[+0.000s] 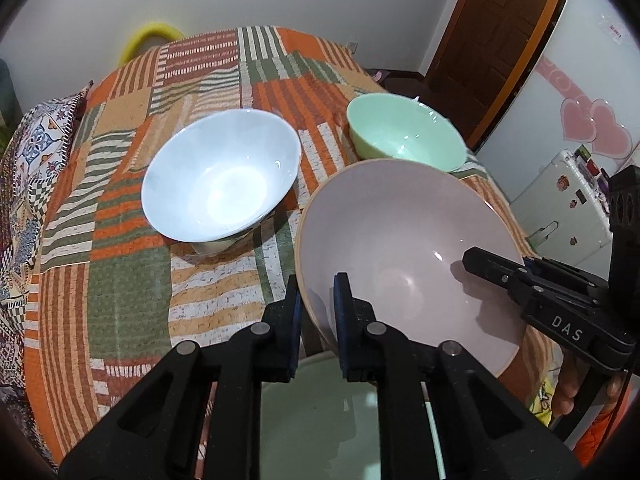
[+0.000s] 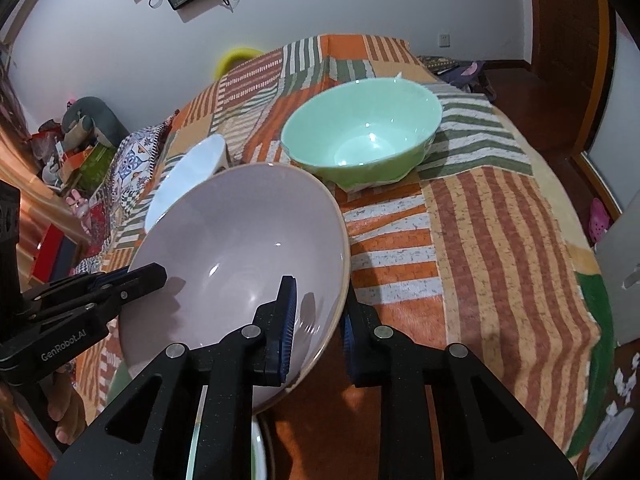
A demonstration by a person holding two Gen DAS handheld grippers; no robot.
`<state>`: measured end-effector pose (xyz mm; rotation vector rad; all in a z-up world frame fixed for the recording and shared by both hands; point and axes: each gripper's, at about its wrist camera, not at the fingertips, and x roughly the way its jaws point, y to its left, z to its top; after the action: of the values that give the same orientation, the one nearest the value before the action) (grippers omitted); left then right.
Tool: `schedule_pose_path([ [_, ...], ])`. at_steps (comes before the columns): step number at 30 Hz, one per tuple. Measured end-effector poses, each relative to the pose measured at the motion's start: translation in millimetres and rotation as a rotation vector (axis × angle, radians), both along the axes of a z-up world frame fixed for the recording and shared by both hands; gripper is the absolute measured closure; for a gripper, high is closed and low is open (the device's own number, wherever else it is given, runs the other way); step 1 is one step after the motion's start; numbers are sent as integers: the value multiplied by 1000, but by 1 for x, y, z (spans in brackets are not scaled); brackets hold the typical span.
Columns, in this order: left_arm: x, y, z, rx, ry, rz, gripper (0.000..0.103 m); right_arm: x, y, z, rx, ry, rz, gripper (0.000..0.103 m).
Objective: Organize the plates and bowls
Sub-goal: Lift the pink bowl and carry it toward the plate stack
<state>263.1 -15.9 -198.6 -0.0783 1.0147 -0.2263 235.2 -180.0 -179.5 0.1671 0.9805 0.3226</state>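
A large pale lilac bowl (image 1: 408, 248) with a thin tan rim sits nearest, tilted and raised over a pale green plate (image 1: 320, 420) that shows just beneath it. Its inside is smooth and glossy, with small highlights. The left gripper (image 1: 318, 320) is nearly closed on the bowl's near-left rim, one blue-padded finger outside the wall and one inside. The right gripper (image 2: 316, 320) clamps the rim on the opposite side in the same way, its jaws drawn close with the wall between them. Both grippers carry the bowl above a table covered by an orange, green and cream patchwork cloth (image 1: 132, 280). Farther back on the cloth stands a white bowl (image 1: 220, 176), leaning a little. Beyond it, to the right, a mint green bowl (image 1: 404, 132) rests upright near the table's far edge.
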Motion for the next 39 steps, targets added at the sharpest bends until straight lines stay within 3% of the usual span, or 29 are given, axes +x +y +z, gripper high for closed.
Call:
schedule_pose_path([
  [17,-61,24,50,-12,-83,49,89,-34,25,39,-7,-91,54,84],
  [25,-98,46,67,29,-128,102,89,-46,48,50,2,-124,108,84],
  [39,-150,101,74,21,-140,223,89,-69,100,50,6,-133,227,84],
])
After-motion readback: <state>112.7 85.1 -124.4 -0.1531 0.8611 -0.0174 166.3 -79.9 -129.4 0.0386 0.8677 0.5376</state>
